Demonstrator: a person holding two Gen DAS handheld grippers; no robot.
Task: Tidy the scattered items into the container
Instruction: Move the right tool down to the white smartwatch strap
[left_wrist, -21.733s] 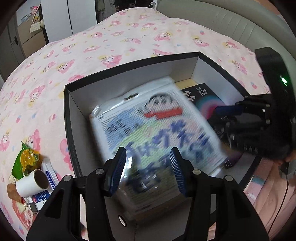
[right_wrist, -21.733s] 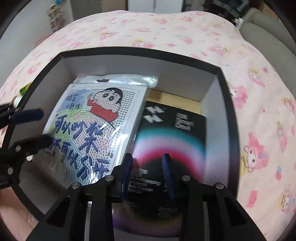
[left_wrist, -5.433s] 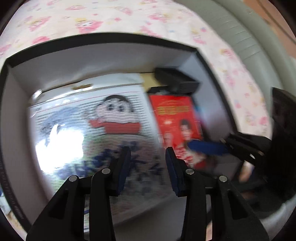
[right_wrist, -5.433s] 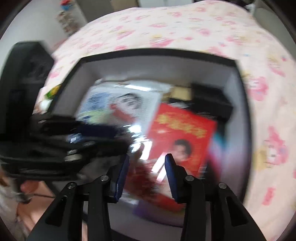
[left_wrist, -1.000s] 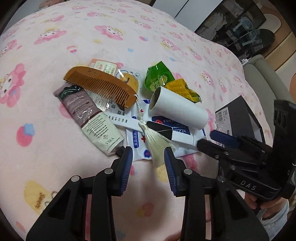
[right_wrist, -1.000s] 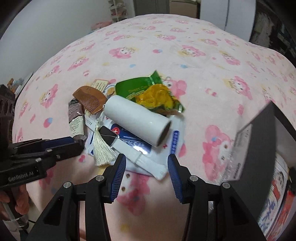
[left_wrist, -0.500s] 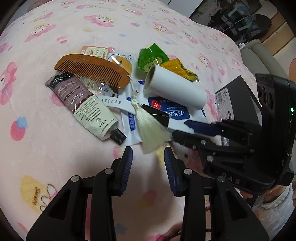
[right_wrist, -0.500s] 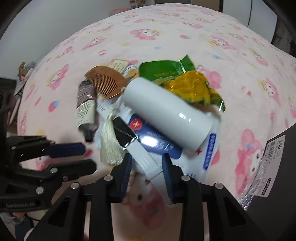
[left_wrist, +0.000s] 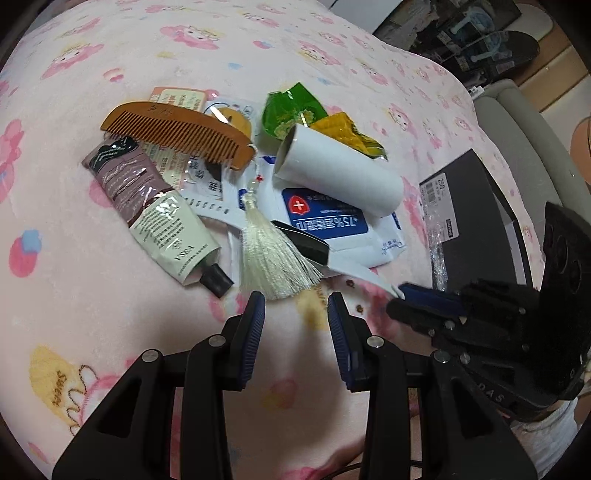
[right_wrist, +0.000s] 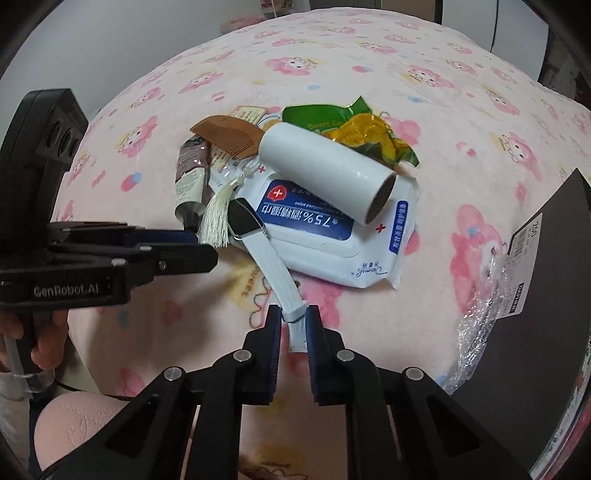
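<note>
Task partly done, judging by pile still out. Heap lay on pink blanket (right_wrist: 406, 55), left of black box (right_wrist: 554, 295): white roll (right_wrist: 325, 171) atop wipes pack (right_wrist: 332, 236), comb (left_wrist: 177, 131), cream tube (left_wrist: 155, 199), tassel (left_wrist: 269, 254), green-yellow snack packets (right_wrist: 362, 129).

Right gripper (right_wrist: 293, 323) clenched on white strap end of smartwatch (right_wrist: 258, 236), watch body just beside wipes pack. Left gripper (left_wrist: 295, 314) released, empty, near tassel.

Half second earlier right fingers only straddled strap; five seconds earlier both grippers were over box interior.
</note>
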